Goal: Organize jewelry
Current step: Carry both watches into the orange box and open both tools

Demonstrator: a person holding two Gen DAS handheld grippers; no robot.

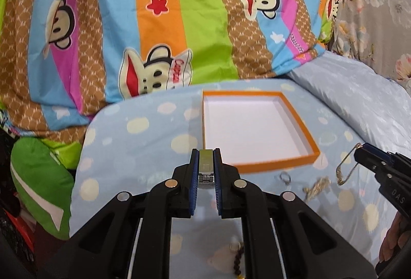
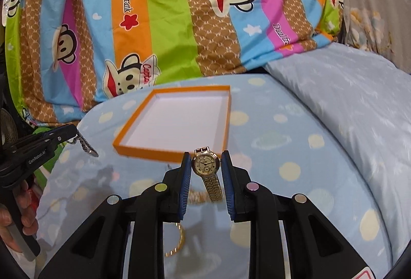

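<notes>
An orange-rimmed box [image 1: 277, 166] with a bare white floor lies on the pale blue spotted sheet; in the right wrist view the box [image 2: 154, 153] is just beyond the fingers. My left gripper [image 1: 206, 153] is shut on a silver link watch band [image 1: 206, 172]. In the right wrist view the left gripper [image 2: 65, 136] is at the left with the silver band [image 2: 87, 146] dangling from it. My right gripper [image 2: 206, 155] is shut on a gold watch [image 2: 205, 163], dial up, strap hanging. The right gripper [image 1: 359, 150] sits right of the box, gold strap [image 1: 346, 167] hanging.
Loose on the sheet lie a small ring [image 1: 285, 177], a gold chain [image 1: 316, 188], a dark beaded bracelet [image 1: 237, 253] and a gold bangle [image 2: 177, 240]. A striped cartoon quilt [image 1: 179, 22] rises behind the box. A pale pillow [image 2: 346, 99] lies on the right. A hand [image 2: 12, 222] holds the left gripper.
</notes>
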